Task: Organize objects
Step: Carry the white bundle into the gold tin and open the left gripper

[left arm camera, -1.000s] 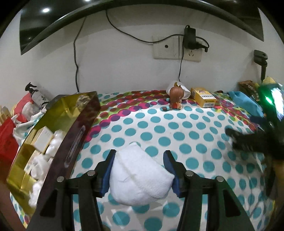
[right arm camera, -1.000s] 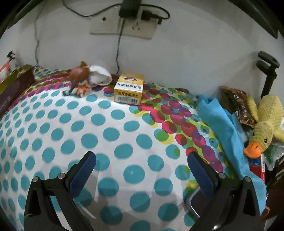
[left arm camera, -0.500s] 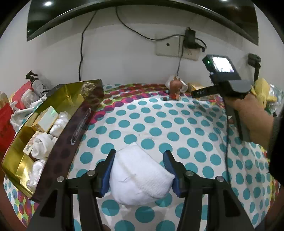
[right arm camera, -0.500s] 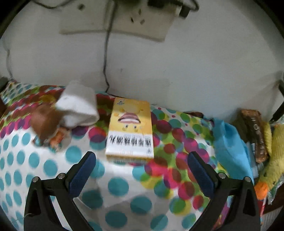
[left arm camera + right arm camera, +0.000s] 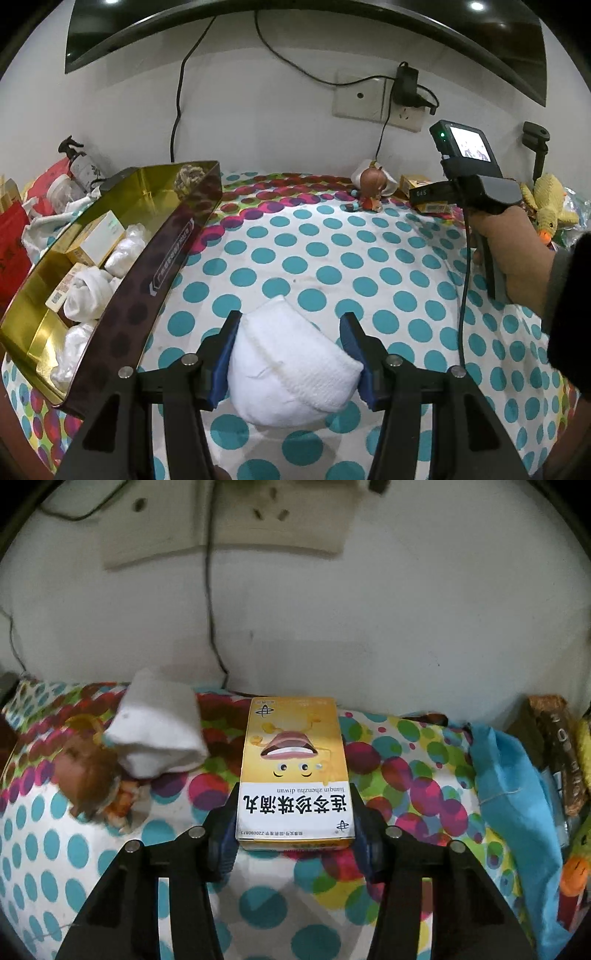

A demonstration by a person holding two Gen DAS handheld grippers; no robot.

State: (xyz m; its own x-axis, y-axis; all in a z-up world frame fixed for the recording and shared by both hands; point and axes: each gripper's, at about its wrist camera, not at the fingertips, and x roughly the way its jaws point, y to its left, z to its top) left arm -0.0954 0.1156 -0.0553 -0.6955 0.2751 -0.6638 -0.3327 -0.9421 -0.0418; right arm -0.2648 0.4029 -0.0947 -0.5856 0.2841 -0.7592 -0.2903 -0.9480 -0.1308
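**Both grippers clamped: sock roll left, yellow box right**

Left gripper (image 5: 291,354), nearest the left wrist camera: jaws partly closed, blue pads pressing both sides of a rolled white sock (image 5: 291,363), held above the polka-dot tablecloth (image 5: 332,258). Right gripper (image 5: 293,825): jaws have just been closing, now narrow, pads against both long sides of the yellow medicine box (image 5: 293,771), which lies flat on the cloth near the wall.

Writing: box top reads, upside down to the right wrist camera, "连芩珍珠滴丸", "lianqin zhenzhu diwan" and a small line ending Z20090871; cartoon mouth and eyes above. Print on the gold tin's dark outer wall is too small to read.

Taking the yellow box as landmark: just left of it a second folded white sock (image 5: 159,727), leaning on a brown-haired figurine (image 5: 92,775) further left. Right of it a blue cloth (image 5: 517,794), then a brown snack packet (image 5: 557,753).

Only the left wrist view shows: the gold tin (image 5: 162,184), well left of the box, holding white sock rolls and small cartons; the person's hand (image 5: 513,251) gripping the right gripper's handle, its small screen lit; a yellow plush duck (image 5: 550,203) right of the box; a spray bottle (image 5: 79,162) and jar beyond the tin. In that view the box is mostly hidden behind the right gripper.

Behind the box: white wall, socket plate (image 5: 360,98) with a black adapter and cables, dark screen edge above.
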